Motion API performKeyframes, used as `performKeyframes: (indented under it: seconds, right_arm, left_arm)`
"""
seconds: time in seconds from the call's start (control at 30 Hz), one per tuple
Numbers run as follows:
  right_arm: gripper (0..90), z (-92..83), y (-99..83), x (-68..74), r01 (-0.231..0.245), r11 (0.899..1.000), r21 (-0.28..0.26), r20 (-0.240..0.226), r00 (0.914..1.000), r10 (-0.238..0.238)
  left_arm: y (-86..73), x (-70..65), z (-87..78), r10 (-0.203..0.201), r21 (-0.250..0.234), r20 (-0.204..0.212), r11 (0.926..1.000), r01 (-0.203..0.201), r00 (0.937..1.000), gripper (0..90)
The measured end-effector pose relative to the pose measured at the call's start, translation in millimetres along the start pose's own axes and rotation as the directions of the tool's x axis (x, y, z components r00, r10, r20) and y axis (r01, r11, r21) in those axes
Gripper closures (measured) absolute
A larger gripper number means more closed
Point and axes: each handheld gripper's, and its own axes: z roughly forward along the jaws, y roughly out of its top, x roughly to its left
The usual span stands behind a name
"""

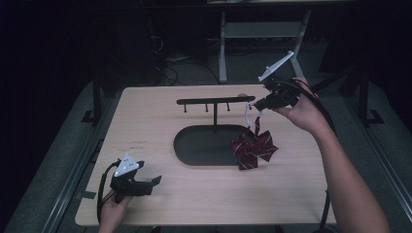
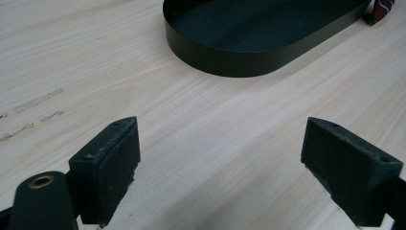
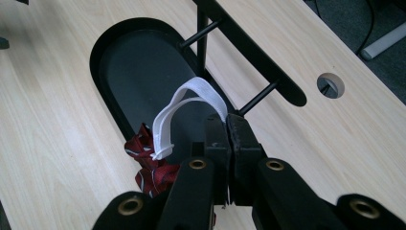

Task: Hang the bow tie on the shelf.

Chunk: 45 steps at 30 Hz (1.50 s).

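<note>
The right gripper [image 1: 257,103] is held up over the far right part of the table [image 1: 145,121], its hand [image 1: 303,112] tipped so the jaws point left and slightly down toward the black hanger stand [image 1: 215,101]. Its jaws are clenched on the white elastic strap [image 3: 191,103] of a dark red striped bow tie [image 1: 253,149]; in the right gripper view the strap loops up and away from the pinched tips, just short of one of the stand's pegs [image 3: 258,98], while the bow [image 3: 151,167] hangs below and to the left of the jaws, partly hidden behind the gripper body. In the high view the bow dangles beneath the jaws, with its lower part over the right edge of the stand's oval black tray [image 1: 204,145]; whether it touches the tray or the table cannot be told. The tray looks bare inside. The left gripper [image 1: 145,184] rests low near the front left corner of the table, its hand [image 1: 114,208] cut off by the bottom edge. Its jaws are released and stand wide apart with bare wood between them; in the left gripper view the tray wall [image 2: 239,60] lies well ahead of them, and a sliver of the red fabric [image 2: 381,9] shows at the top right, cut off.
</note>
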Motion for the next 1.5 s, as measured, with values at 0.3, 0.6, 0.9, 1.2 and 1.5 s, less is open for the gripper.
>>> performKeyframes:
  seconds: [0.3,0.6,0.9,1.2,1.5]
  right_arm:
    - [88.1,2.1,10.3,-6.5,-0.003,1.0,0.003,0.004,1.0,0.003]
    - [88.1,9.5,17.0,-20.6,-0.031,0.999,0.024,0.019,0.9993,0.031]
    - [88.1,12.5,22.1,-34.1,-0.065,0.998,0.022,0.031,0.9975,0.064]
    - [87.2,30.1,16.0,-37.7,-0.073,0.996,0.052,0.039,0.9967,0.071]
    - [84.0,36.1,10.3,-38.1,-0.082,0.995,0.057,0.026,0.9964,0.081]
  left_arm:
    - [-0.5,0.3,-0.3,-0.004,-0.001,0.0,1.0,0.004,1.0,13.0]
    - [-0.6,1.1,0.0,-0.007,-0.003,0.0,1.0,0.007,1.0,13.0]
    - [-0.5,0.9,0.7,-0.008,-0.001,0.003,1.0,0.008,1.0,13.0]
    - [0.1,0.0,0.2,0.006,0.011,0.011,0.9999,-0.006,0.9999,13.0]
    - [0.5,-0.9,0.9,0.006,0.011,0.012,0.9999,-0.006,0.9999,13.0]
